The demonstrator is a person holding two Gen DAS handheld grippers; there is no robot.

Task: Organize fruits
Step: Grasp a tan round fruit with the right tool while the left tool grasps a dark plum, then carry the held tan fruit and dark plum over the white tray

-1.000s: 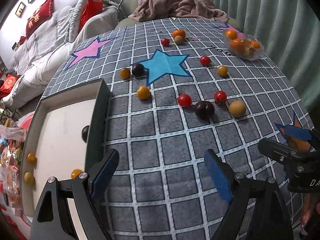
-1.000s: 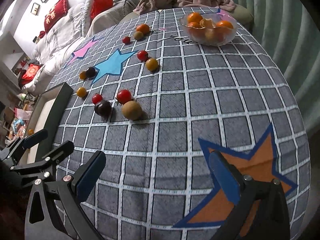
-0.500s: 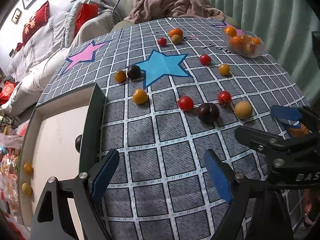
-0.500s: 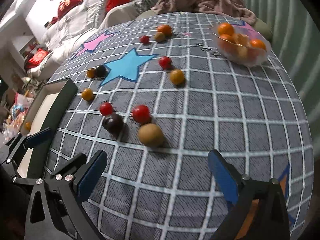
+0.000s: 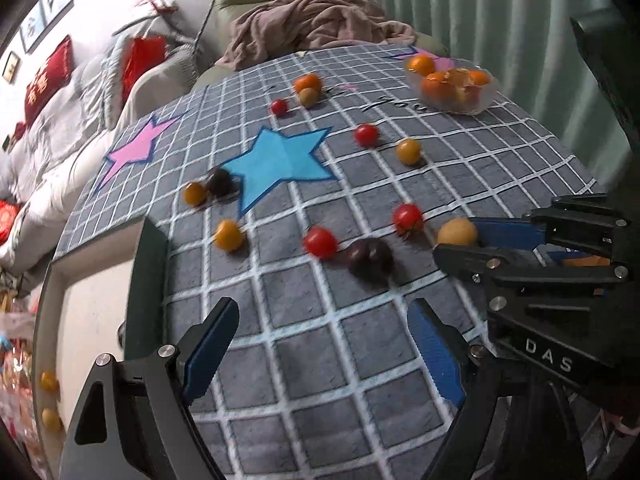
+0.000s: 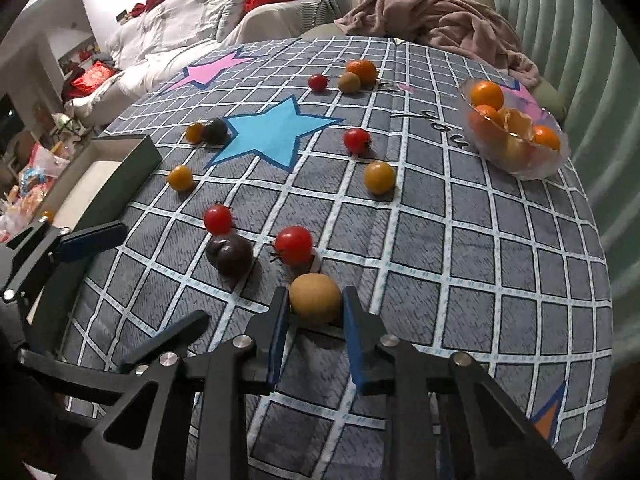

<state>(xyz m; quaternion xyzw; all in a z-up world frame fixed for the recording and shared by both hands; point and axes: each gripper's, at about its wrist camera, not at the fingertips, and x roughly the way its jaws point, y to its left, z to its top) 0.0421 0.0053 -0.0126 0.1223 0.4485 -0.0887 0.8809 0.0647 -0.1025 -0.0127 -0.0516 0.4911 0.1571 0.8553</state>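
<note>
Right tongs [image 6: 314, 312] have moved in—closing on tan fruit [image 6: 315, 299]; left tongs [image 5: 320, 344] wide, empty.

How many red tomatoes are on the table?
4 red tomatoes: one by the tan fruit, one beside the dark plum, one right of the blue star, one far back near the orange. None seems hidden.

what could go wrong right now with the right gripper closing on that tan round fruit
The right gripper is closing on the tan fruit near its fingertips, so the round fruit may squirt forward into the red tomato and dark plum just ahead. The open left gripper sits close beside it, so the two could bump.
</note>
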